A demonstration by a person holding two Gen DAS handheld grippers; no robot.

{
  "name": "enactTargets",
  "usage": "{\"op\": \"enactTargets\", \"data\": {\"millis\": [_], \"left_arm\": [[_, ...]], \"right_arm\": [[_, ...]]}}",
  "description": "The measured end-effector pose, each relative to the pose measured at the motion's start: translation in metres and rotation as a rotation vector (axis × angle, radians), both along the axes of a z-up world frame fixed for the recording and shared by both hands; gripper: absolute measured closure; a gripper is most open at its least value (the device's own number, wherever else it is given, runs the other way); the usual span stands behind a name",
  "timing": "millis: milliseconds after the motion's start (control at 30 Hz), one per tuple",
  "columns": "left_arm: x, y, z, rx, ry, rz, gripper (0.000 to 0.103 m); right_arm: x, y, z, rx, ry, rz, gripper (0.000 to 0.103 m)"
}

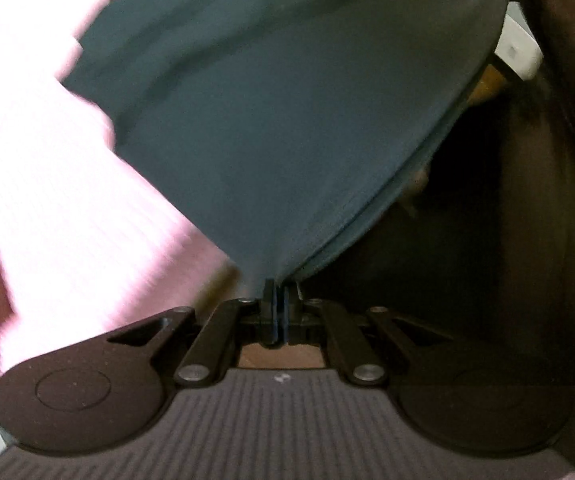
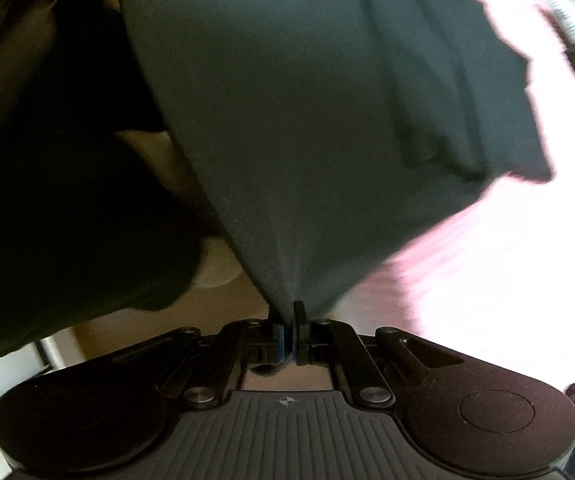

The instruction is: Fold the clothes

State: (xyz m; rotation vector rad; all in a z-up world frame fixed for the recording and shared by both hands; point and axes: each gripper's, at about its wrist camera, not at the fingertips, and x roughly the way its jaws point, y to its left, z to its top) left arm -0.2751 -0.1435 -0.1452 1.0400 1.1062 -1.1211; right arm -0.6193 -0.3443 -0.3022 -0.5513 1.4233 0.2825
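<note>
A dark teal garment (image 1: 271, 128) fills most of the left wrist view and fans out from my left gripper (image 1: 280, 286), which is shut on a pinched edge of it. The same teal garment (image 2: 307, 120) hangs in the right wrist view, drawn to a point at my right gripper (image 2: 288, 312), shut on another part of its edge. Both grippers point down, with the cloth lifted off a pink ribbed bedcover (image 1: 51, 208). Folds of the garment's far side show at the right in the right wrist view.
The pink bedcover (image 2: 499, 280) spreads under the cloth. A person's dark clothing (image 2: 59, 200) fills the left of the right wrist view, over a tan floor (image 2: 215, 320). A white object (image 1: 517, 50) and dark furniture (image 1: 527, 220) sit at the right of the left wrist view.
</note>
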Motion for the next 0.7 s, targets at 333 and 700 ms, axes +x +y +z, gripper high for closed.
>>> {"op": "enactTargets", "data": {"millis": [333,700], "left_arm": [[0.204,-0.109,0.030,-0.200,-0.196,-0.123,0.102],[0.316,-0.192,-0.037,-0.136,-0.158,-0.045,0.102]], "right_arm": [[0.199,-0.107,0.052,-0.222,-0.217,-0.103,0.102],[0.326,-0.218,0.001,-0.137,-0.135,-0.144,0.102]]}}
